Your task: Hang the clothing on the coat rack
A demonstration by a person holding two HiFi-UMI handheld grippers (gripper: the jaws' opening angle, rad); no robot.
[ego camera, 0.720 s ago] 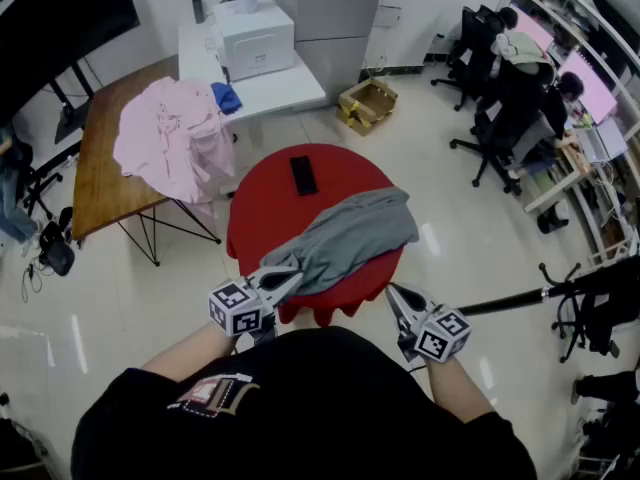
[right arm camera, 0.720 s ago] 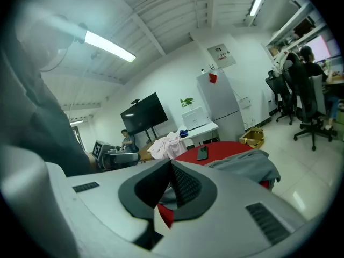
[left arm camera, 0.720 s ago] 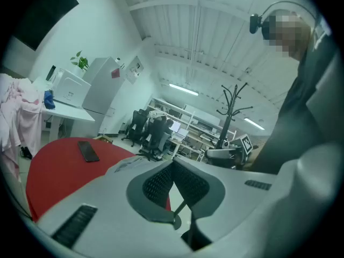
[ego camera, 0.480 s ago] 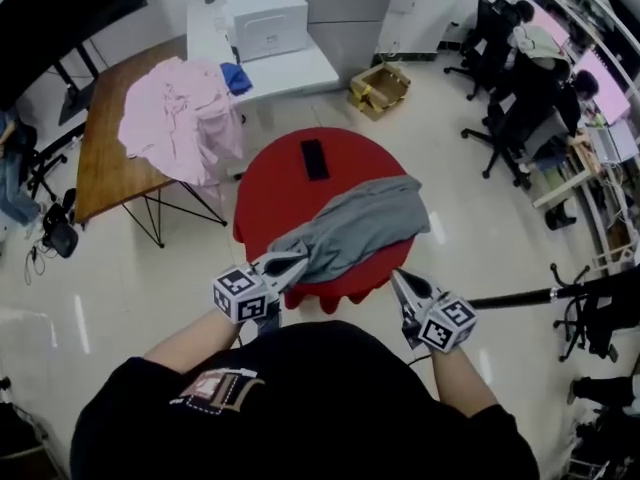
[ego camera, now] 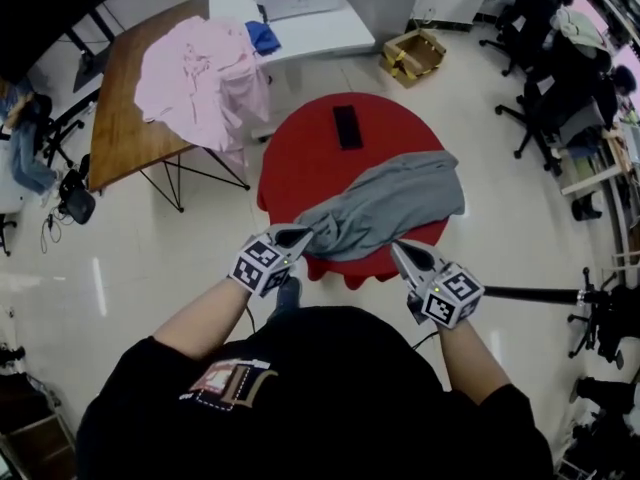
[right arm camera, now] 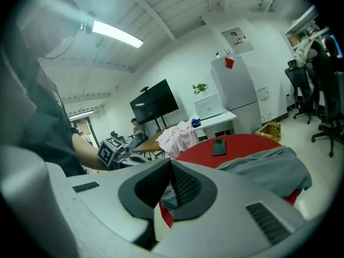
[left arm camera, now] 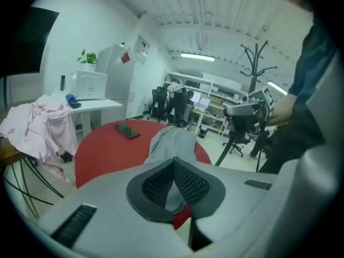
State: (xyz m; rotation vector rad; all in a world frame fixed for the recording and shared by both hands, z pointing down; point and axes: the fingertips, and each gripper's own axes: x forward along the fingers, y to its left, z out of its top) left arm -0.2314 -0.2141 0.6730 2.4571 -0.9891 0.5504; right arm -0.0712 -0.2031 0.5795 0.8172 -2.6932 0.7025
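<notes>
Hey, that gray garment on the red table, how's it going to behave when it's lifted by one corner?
Probably floppy: the gray garment lies in soft folds, bunched toward the left gripper, which is shut on its corner. It may slide easily, since one end drapes off the red table.

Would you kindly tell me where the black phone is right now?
In the head view, the black phone lies flat on the red table's far side, beyond the grey garment and apart from it.

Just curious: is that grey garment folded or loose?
Loose: the grey garment lies rumpled across the red table, one end bunched.
</notes>
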